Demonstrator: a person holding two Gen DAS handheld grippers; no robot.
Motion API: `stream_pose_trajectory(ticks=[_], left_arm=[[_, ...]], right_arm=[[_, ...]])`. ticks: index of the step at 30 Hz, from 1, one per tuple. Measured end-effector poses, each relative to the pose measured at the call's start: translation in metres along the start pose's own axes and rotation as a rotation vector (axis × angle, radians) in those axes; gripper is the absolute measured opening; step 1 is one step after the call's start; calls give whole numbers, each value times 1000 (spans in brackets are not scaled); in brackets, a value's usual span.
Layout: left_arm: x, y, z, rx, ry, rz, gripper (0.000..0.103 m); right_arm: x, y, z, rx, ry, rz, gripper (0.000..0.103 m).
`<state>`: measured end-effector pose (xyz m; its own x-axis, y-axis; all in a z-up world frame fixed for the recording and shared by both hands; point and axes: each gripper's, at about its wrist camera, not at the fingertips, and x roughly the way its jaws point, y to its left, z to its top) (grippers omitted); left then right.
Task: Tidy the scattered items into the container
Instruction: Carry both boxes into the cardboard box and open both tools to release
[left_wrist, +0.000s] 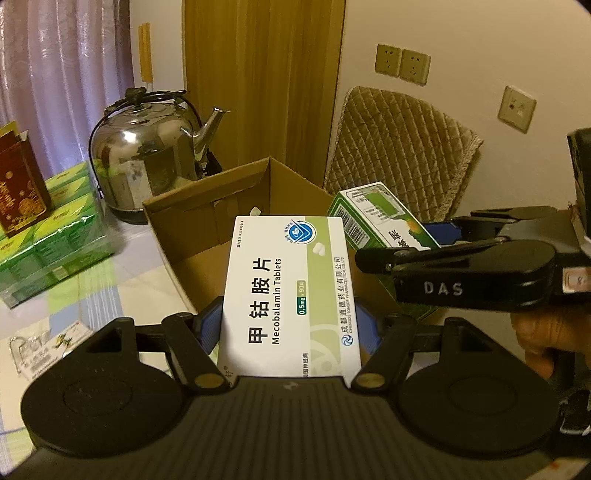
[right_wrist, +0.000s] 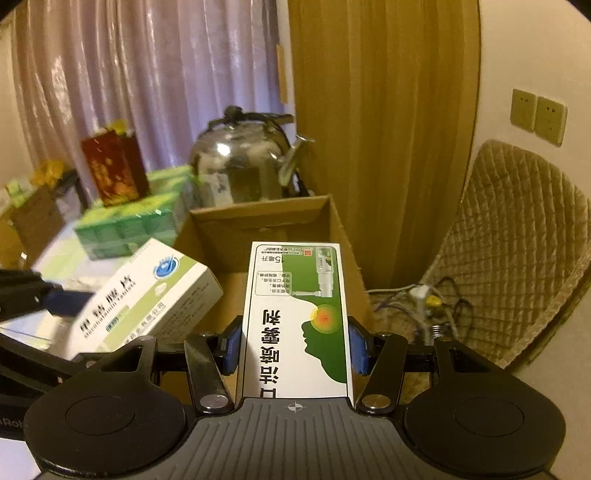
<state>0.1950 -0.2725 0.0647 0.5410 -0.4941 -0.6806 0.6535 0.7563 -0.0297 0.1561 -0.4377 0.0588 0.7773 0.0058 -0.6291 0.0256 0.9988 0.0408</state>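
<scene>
My left gripper (left_wrist: 290, 326) is shut on a white and green Mecobalamin tablets box (left_wrist: 291, 291), held over the near edge of an open cardboard box (left_wrist: 207, 199). My right gripper (right_wrist: 295, 345) is shut on a green and white spray box (right_wrist: 297, 321), held above the same cardboard box (right_wrist: 258, 218). In the left wrist view the right gripper (left_wrist: 436, 236) enters from the right with the spray box (left_wrist: 373, 218) over the carton's right side. In the right wrist view the tablets box (right_wrist: 147, 299) appears at the left, blurred.
A steel kettle (left_wrist: 147, 162) stands behind the carton. Wrapped green packs (left_wrist: 55, 240) with a red carton (left_wrist: 20, 184) on them lie at the left. A small sachet (left_wrist: 44, 343) lies on the tablecloth. A quilted chair (left_wrist: 399, 147) and cables (right_wrist: 428, 302) are at the right.
</scene>
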Motion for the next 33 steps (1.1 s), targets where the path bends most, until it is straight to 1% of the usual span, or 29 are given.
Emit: stream_pose_trajectory(ticks=[2, 4, 8, 12, 15, 17, 22, 25, 30, 33], left_arm=[[11, -4, 2, 40, 10, 5, 67], [24, -8, 2, 83, 28, 6, 67], [46, -7, -2, 105, 64, 6, 67], [63, -6, -6, 137, 87, 7, 67], [72, -7, -7, 187, 91, 0, 67], [77, -7, -7, 222, 98, -19, 67], [91, -13, -12, 337, 122, -39, 67], [96, -13, -17, 372, 138, -50, 68], [89, -10, -22, 393, 118, -45, 69], [79, -6, -23, 413, 101, -28, 69]], right_arm=[[7, -4, -1, -10, 6, -18, 53], [12, -10, -3, 8, 13, -19, 53], [20, -18, -9, 21, 20, -19, 53], [24, -18, -15, -2, 23, -16, 53], [28, -14, -18, -35, 24, -19, 53], [30, -13, -20, -36, 22, -18, 53], [33, -12, -21, -43, 24, -18, 52], [36, -12, -22, -50, 26, -18, 52], [39, -10, -23, -69, 36, -15, 53], [40, -8, -23, -83, 45, -8, 53]])
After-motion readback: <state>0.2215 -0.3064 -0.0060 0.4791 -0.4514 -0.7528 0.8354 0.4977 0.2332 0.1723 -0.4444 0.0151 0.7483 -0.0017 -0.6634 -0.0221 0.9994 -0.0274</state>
